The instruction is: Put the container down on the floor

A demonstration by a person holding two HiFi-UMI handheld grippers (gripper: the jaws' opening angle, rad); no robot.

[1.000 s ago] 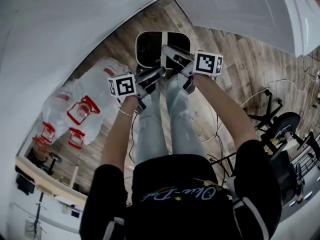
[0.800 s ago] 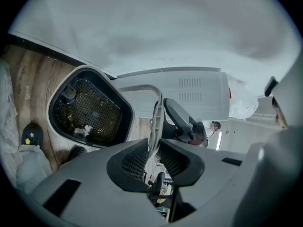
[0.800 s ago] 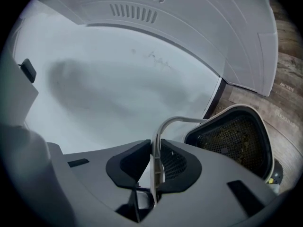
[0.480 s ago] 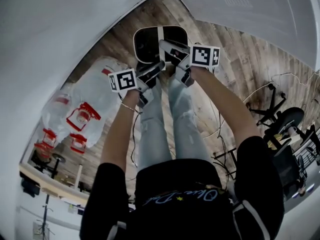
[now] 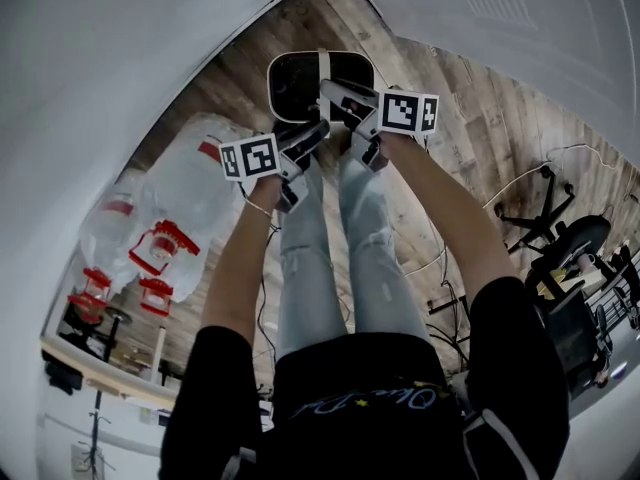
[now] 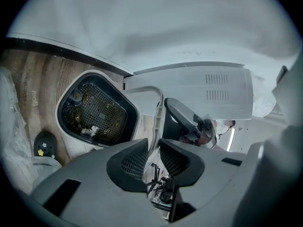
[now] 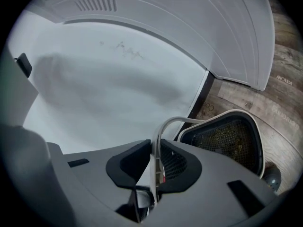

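Observation:
The container (image 5: 318,85) is a white tub with a dark mesh inside and a thin white bail handle, hanging above the wooden floor in front of the person's feet. In the head view my left gripper (image 5: 312,136) and right gripper (image 5: 345,103) meet over its near rim. The left gripper view shows the tub (image 6: 97,111) at lower left and the handle (image 6: 158,109) running down between my left gripper's (image 6: 154,156) jaws. In the right gripper view the handle (image 7: 165,125) is pinched by my right gripper (image 7: 156,167), with the tub (image 7: 227,142) to the right.
Clear plastic bags with red-capped items (image 5: 165,213) lie on the floor at left. A white wall runs behind the tub, and a white vented panel (image 5: 500,18) stands at upper right. A chair base (image 5: 565,240) and cables (image 5: 440,258) sit at right. A shoe (image 6: 45,145) is close to the tub.
Both grippers have sunk toward the floor with the container hanging from them; it now looks a little farther from the head camera. The grips are unchanged.

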